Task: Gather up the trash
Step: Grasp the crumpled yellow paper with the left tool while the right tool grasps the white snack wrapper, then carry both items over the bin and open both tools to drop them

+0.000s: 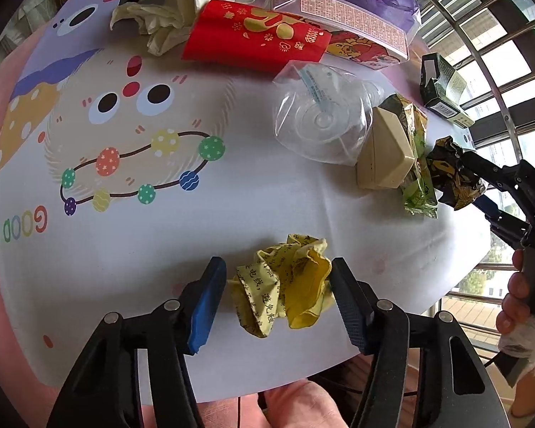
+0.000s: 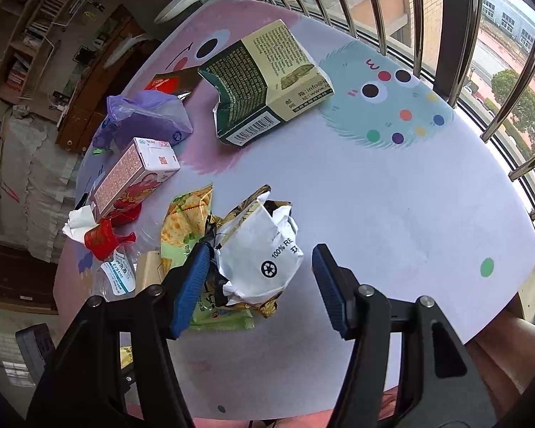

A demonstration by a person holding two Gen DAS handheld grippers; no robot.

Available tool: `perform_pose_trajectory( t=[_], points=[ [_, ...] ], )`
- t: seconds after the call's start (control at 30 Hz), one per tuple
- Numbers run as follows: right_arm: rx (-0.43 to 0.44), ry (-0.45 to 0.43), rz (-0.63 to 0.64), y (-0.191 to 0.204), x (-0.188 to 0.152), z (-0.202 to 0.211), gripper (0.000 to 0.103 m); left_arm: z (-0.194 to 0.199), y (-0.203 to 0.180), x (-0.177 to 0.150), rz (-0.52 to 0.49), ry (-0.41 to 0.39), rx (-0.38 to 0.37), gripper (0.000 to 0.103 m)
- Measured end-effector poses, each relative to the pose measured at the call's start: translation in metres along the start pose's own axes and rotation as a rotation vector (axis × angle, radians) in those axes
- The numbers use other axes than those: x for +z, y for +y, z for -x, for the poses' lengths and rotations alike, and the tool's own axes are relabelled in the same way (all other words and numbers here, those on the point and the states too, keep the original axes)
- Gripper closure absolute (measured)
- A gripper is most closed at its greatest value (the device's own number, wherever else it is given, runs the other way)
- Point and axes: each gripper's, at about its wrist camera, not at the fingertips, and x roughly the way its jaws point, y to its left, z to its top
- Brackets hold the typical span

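1. crumpled yellow paper wrapper with black printed characters (image 1: 285,281): lies on the cartoon-printed white tablecloth (image 1: 160,235), at the near edge of the table, between the two blue-padded fingers of the left gripper (image 1: 278,296).
2. left gripper: spread wide; its right pad touches or nearly touches the wrapper, its left pad stands just clear of it. nothing is pinched yet.
3. judged step: closing on the wrapper. it would go best with the wad centred between the pads and the squeeze made low, so the springy paper does not slip out upward.
4. crumpled white paper with a black recycling mark, backed by black-and-gold foil (image 2: 256,249): sits to the right of the yellow wrapper, beside a green cracker packet (image 2: 185,221).
5. right gripper (image 2: 260,281): spread, straddling the white paper; its left pad is against the wad, its right pad apart from it.
6. pose: both tools are held low and angled down toward the tablecloth; a hand (image 1: 517,296) grips the right tool's handle off the table edge.
7. farther from the yellow wrapper: a clear plastic bag (image 1: 321,125), a red envelope with gold print (image 1: 256,35), a dark green carton (image 2: 264,82).
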Motion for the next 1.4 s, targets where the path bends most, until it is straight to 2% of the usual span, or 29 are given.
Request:
perform_pose_trajectory(
  t=[0.07,0.13,0.17,0.2,0.33,0.47,0.57,0.73,0.9,1.17,1.4],
  points=[
    [0.006,0.008,0.001,0.003,-0.002,-0.001,0.049,0.001,-0.008,0.000,-0.017,-0.012,-0.001,0.064],
    [0.015,-0.001,0.022,0.009,-0.004,0.001,0.063,0.005,-0.015,-0.002,-0.041,-0.040,0.019,0.071],
    [0.006,-0.001,0.037,0.014,-0.006,0.002,0.065,0.007,-0.019,-0.003,-0.052,-0.059,0.035,0.073],
    [-0.007,-0.005,0.060,0.019,-0.007,0.004,0.068,0.009,-0.024,-0.004,-0.061,-0.081,0.050,0.073],
    [-0.054,-0.049,0.161,0.038,-0.017,0.020,0.069,0.027,-0.032,-0.012,-0.077,-0.146,0.063,0.075],
    [-0.030,-0.099,0.193,0.044,-0.031,0.051,0.069,0.059,-0.026,-0.029,-0.037,-0.204,0.074,0.075],
    [0.013,-0.101,0.226,0.044,-0.049,0.076,0.069,0.084,-0.026,-0.048,-0.010,-0.252,0.082,0.075],
    [0.068,-0.063,0.344,0.041,-0.100,0.116,0.069,0.123,-0.026,-0.100,0.030,-0.326,0.106,0.075],
    [0.109,-0.007,0.438,0.024,-0.159,0.145,0.069,0.134,-0.040,-0.167,0.052,-0.359,0.122,0.075],
    [0.122,0.087,0.558,-0.013,-0.236,0.164,0.069,0.118,-0.064,-0.267,0.098,-0.363,0.150,0.075],
    [0.101,0.174,0.588,-0.037,-0.275,0.146,0.069,0.088,-0.070,-0.319,0.121,-0.329,0.143,0.075]
  ],
)
